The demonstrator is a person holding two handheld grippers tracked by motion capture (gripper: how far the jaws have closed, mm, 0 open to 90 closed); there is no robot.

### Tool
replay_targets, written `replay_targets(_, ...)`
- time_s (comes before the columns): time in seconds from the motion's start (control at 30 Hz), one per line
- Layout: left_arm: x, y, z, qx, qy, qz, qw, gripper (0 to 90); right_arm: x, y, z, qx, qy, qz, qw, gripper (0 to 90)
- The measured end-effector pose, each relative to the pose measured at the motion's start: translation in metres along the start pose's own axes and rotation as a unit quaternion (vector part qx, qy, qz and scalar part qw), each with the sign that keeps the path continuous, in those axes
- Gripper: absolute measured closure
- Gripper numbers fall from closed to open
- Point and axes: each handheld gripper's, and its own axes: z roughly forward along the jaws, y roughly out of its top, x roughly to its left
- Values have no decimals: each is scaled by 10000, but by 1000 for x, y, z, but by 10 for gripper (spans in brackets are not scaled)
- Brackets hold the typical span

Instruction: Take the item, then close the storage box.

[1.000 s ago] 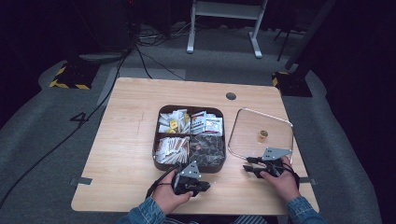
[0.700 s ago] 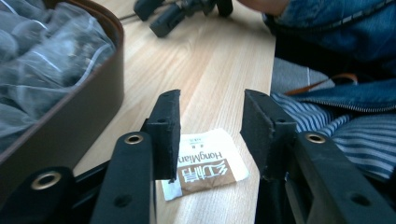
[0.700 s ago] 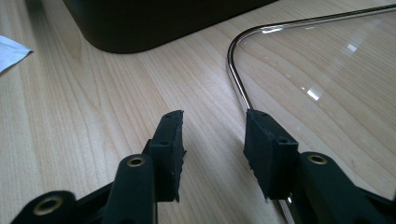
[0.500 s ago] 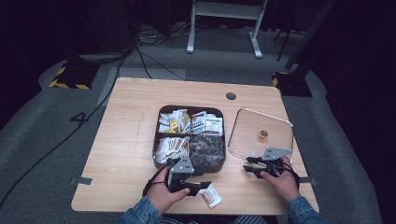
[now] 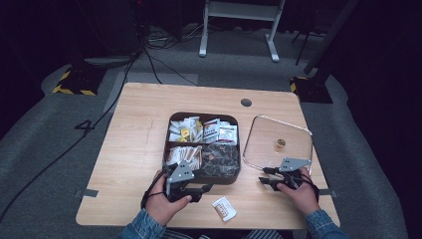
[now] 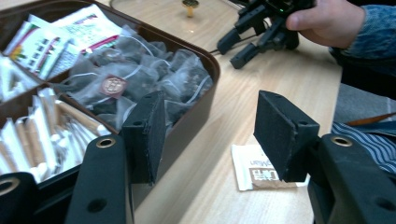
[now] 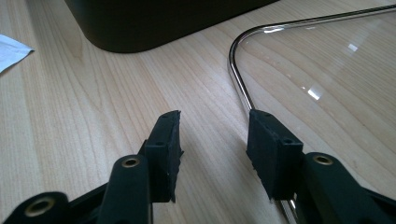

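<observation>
The small white sachet [image 5: 224, 208] lies flat on the bench [image 5: 134, 144], near its front edge, just in front of the dark compartment box [image 5: 202, 175] and apart from it. In the left gripper view the sachet [image 6: 254, 168] rests on the wood below and beyond the right-hand jaw, brown print on its near end, touched by neither pad.

The left hand-held gripper [image 5: 198, 188] hovers just to the sachet's left in the high view, close to the front wall of the box. Its jaws have just been opening and now stand released, wide apart with nothing between them; the left hand-held gripper [image 6: 205, 128] looks over the box's near corner, where clear bags of dark tea fill one compartment and paper sticks another.

The right hand-held gripper [image 5: 266, 178] is well off to the sachet's right, low over the bench at the near rim of the glass lid [image 5: 259, 144], which lies flat beside the box with a small gold knob at its middle. The right hand-held gripper [image 7: 215, 140] has just been opening its jaws slightly; they are parted and empty. The lid's metal rim [image 7: 238, 88] runs close beside the right-hand jaw; whether it touches the pad I cannot tell.
</observation>
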Motion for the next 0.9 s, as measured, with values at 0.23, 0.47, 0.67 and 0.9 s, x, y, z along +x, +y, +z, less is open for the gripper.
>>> replay_targets(0.23, 14, -2, -27, -225, 458, -254, 9984, 418, 0, 0, 0, 7, 51, 21, 10000, 516)
replay_targets(0.47, 33, -9, -58, -344, 1119, -524, 9917, 392, 6, 7, 9, 81, 42, -34, 10000, 360)
replay_targets(0.67, 48, -20, -75, -396, 1662, -798, 9821, 371, 8, 13, 12, 208, 127, -82, 9997, 345)
replay_targets(0.9, 70, -41, -82, -181, 2174, -1116, 9695, 350, 12, 27, 8, 21, 336, -122, 9994, 376)
